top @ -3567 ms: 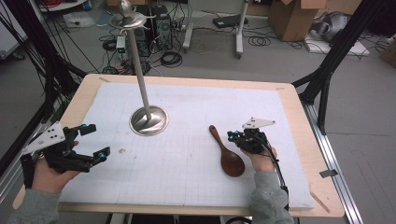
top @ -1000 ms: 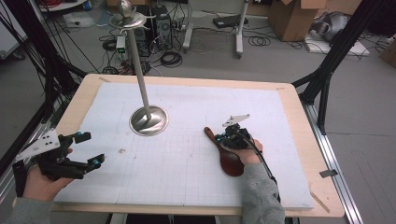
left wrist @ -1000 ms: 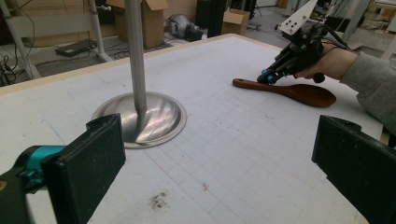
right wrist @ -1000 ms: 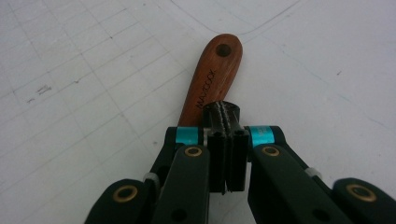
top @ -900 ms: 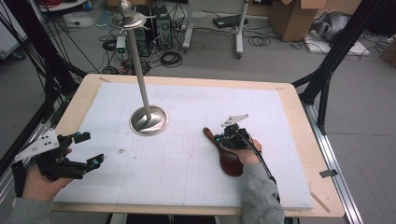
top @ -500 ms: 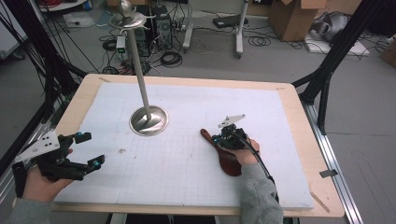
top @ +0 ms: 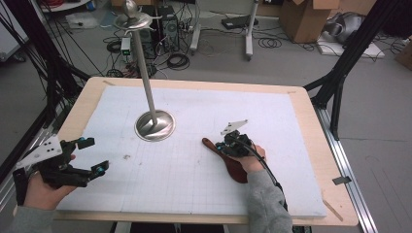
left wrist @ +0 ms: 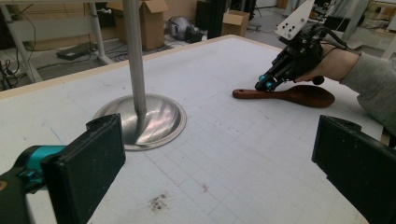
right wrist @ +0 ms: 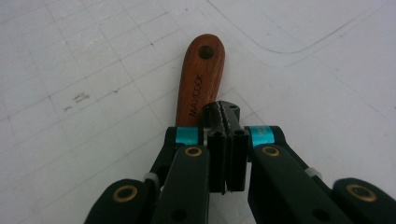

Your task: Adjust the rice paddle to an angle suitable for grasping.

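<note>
A dark wooden spoon [top: 235,167] lies flat on the white gridded mat [top: 194,194], handle pointing far-left. My right gripper [top: 224,146] is shut, its tips down on the spoon's handle [right wrist: 198,79], pads pressed together with nothing between them. In the left gripper view the same right gripper [left wrist: 266,85] touches the spoon [left wrist: 299,94] from above. My left gripper [top: 95,155] is held open at the near left of the mat, with nothing between its jaws [left wrist: 219,172].
A metal stand with a round dished base [top: 155,125] and a tall pole stands on the mat's far left part [left wrist: 140,119]. A small dark stain [left wrist: 159,201] marks the mat. The wooden table edge [top: 311,145] borders the mat; cables and boxes lie on the floor beyond.
The right gripper has slid a little left and nearer, and the spoon has shifted with it, its handle end moving left. The left gripper has stayed still and open.
</note>
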The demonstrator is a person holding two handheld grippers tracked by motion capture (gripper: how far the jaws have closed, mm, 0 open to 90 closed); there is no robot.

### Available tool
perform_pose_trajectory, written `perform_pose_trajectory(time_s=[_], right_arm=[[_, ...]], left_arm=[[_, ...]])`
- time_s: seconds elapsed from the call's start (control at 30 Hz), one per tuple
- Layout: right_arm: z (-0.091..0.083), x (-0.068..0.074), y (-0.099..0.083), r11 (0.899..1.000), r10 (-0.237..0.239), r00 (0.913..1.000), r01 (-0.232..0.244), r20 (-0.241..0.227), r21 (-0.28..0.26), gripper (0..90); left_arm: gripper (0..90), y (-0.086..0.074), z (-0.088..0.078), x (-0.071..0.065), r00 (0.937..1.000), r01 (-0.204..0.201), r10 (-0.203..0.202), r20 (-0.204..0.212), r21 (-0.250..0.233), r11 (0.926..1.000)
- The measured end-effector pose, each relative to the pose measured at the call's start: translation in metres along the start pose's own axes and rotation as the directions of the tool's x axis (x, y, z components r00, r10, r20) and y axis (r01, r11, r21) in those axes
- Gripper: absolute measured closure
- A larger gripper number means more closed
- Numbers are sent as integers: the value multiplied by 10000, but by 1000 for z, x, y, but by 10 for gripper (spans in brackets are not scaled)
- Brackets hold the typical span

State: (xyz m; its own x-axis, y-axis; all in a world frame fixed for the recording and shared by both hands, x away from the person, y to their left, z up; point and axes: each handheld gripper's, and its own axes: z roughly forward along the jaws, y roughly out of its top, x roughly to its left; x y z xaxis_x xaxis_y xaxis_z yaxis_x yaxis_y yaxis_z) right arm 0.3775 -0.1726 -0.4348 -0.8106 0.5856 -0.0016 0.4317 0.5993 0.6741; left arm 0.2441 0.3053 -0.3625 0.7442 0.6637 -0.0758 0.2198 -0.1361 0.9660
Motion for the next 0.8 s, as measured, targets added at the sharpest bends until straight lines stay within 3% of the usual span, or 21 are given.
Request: perform_pose_trajectory(time_s=[0.33,0.5,0.67,0.8], right_arm=[[3,7,4,9996,-269,9990,270,-345,30,898],[6,15,8,9969,-769,9965,774,-338,149,898],[5,16,10,9957,-868,9957,878,-332,305,898],[3,19,13,9962,-862,9953,867,-440,110,897]], left_arm=[[31,-1,0,1,10000,19,-19,11,41,10000],[32,-1,0,1,10000,20,-20,8,34,10000],[31,-1,1,1,10000,29,-29,35,66,10000],[31,-2,1,2,10000,76,-77,27,53,10000]])
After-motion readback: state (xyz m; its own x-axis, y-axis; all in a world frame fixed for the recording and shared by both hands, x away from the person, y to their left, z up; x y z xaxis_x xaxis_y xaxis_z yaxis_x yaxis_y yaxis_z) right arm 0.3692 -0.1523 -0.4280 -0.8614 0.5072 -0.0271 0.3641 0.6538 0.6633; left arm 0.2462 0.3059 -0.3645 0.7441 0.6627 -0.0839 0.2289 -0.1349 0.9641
